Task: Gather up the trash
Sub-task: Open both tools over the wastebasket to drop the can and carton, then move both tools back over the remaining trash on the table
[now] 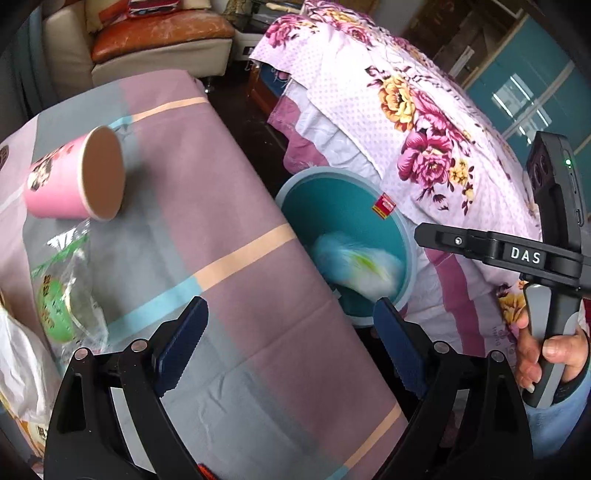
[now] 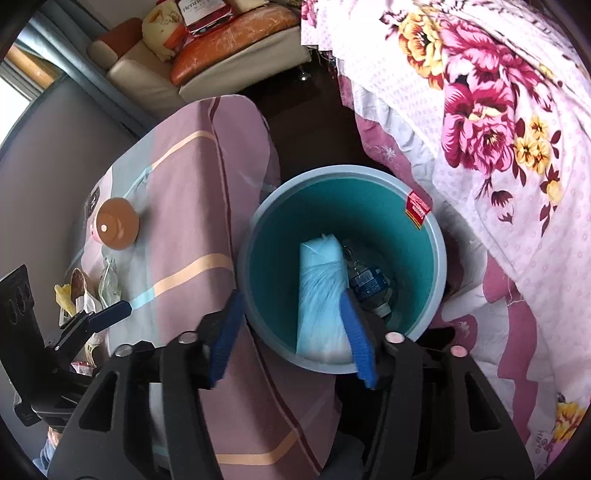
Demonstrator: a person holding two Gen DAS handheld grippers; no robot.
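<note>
A teal trash bin [image 2: 399, 229] stands on the floor beside the table. A light blue packet [image 2: 319, 291] lies inside it next to a plastic bottle [image 2: 369, 286]; the packet looks blurred in the left wrist view [image 1: 354, 266]. My right gripper [image 2: 295, 343] is open and empty above the bin's near rim; it also shows in the left wrist view [image 1: 436, 236]. My left gripper [image 1: 291, 343] is open and empty over the table edge. A pink paper cup [image 1: 74, 177] lies on its side on the table, with clear and green wrappers [image 1: 62, 291] and a white bag [image 1: 18, 365] near it.
The table carries a pink, grey and striped cloth [image 1: 229, 206]. A bed with a floral quilt [image 1: 406, 110] stands right of the bin. A sofa with orange cushions [image 1: 159, 33] is at the back. A dark floor strip [image 1: 251, 110] runs between table and bed.
</note>
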